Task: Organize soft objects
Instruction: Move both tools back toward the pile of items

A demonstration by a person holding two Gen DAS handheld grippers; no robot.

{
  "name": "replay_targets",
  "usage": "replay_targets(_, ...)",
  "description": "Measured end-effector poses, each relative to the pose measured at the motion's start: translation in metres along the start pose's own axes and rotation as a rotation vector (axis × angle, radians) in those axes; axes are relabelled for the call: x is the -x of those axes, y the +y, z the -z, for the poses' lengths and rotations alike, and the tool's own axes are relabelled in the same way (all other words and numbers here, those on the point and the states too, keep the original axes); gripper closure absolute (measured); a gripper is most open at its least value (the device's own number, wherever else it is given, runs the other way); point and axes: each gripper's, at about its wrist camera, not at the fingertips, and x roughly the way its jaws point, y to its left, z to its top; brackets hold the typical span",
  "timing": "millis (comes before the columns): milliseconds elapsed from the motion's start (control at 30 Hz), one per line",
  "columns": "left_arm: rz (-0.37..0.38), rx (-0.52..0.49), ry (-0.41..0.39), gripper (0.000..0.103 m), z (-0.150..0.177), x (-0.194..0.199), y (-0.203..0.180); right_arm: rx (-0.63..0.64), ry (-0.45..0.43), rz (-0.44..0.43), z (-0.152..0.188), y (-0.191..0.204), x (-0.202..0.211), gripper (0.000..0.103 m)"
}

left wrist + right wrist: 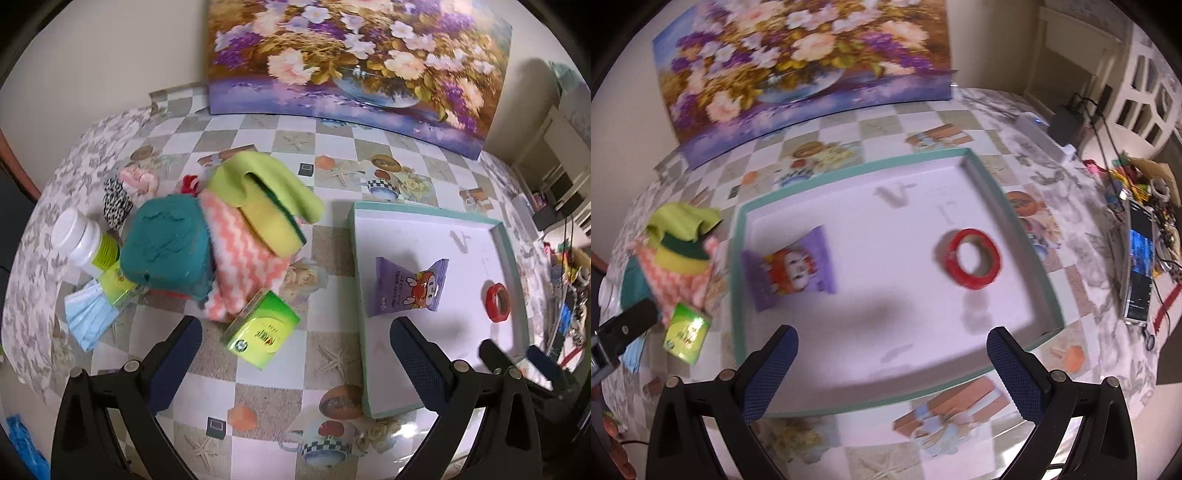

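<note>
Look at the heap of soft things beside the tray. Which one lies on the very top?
The lime-green cloth, folded over the yellow sponge. The pink zigzag cloth lies beneath both, and the teal cloth sits lower, on the pile's left.

Dim, warm indoor light; both fisheye views bend and darken at the edges. The right view is motion-blurred, with soft shadows ahead of its fingers (775, 373).

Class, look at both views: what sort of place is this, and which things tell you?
Probably a room in a home: a table under a checked patterned tablecloth, a flower painting leaning against the wall, and white shelving off to one side.
</note>
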Motion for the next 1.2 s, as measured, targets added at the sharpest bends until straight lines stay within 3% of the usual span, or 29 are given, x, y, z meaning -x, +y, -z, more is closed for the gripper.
replay_targets(200, 0.001, 0.050, -0.014, 0.001, 0.003, 0.010, 0.028, 0.061, 0.034, -0.040, 0.009, 0.031, -0.005, 0.000)
replay_targets(467, -0.105, 0.078, -0.041, 0.001, 0.006, 0.019, 0.071, 0.137, 0.052, -0.066, 0.017, 0.073, -0.007, 0.000)
replay_targets(667, -0.123, 0.144, -0.040, 0.001, 0.009, 0.020, 0.107, 0.198, 0.057, -0.078, 0.024, 0.105, -0.007, 0.000)
replay_targets(1200, -0.165, 0.318, -0.003, 0.002, 0.022, 0.011, 0.193, 0.202, 0.100, -0.226, 0.033, 0.159, -0.023, 0.000)
